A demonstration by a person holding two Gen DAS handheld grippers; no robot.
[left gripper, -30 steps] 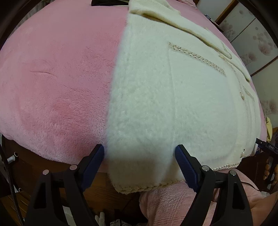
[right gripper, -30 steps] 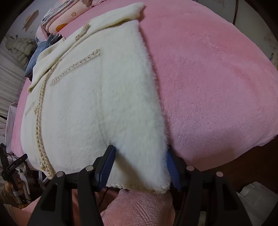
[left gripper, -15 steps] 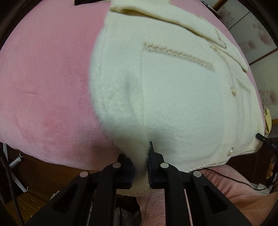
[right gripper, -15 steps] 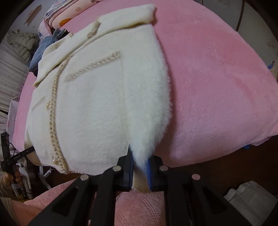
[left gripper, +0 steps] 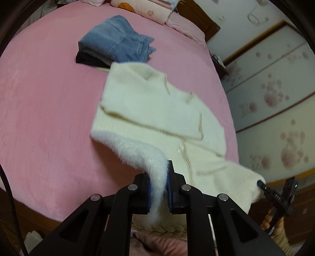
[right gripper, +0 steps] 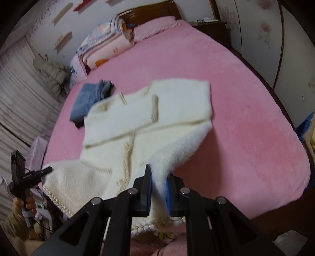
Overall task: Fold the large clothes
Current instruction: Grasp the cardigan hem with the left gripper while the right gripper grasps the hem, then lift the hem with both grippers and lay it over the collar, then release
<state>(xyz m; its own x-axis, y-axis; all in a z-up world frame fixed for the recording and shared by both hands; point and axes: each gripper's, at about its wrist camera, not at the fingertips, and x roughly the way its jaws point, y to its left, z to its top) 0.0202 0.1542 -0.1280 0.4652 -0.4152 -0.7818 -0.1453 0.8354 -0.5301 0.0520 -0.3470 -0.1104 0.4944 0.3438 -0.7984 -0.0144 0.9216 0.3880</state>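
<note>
Pink plush bedding [left gripper: 49,110] covers a wide bed that fills both wrist views, with a dark wooden headboard [right gripper: 149,13] at the far end and pale wall panels printed with faded flowers [left gripper: 275,102] on one side. Stacked against the headboard lie folded quilts [right gripper: 106,45] and a pink pillow [right gripper: 155,27]. A cream fluffy jacket [left gripper: 157,110] with beige braid trim lies in the middle of the bed, its sleeves folded across the chest; its upper part rests flat on the bedding, while the hem is raised off it at both corners. The left gripper [left gripper: 158,187] is clamped on one hem corner, the furry edge squeezed between its blue pads and a tuft hanging down past them. The right gripper [right gripper: 158,189] is pinched on the other hem corner in the same way, with braid trim showing below its fingers. Each view also catches the other gripper at the edge, gripped by a hand [right gripper: 24,202]. Beyond the collar of the jacket sits a folded blue garment [left gripper: 118,43] on top of something dark, touching or just beside the jacket's top edge. Much of the jacket looks smeared with blur.
</note>
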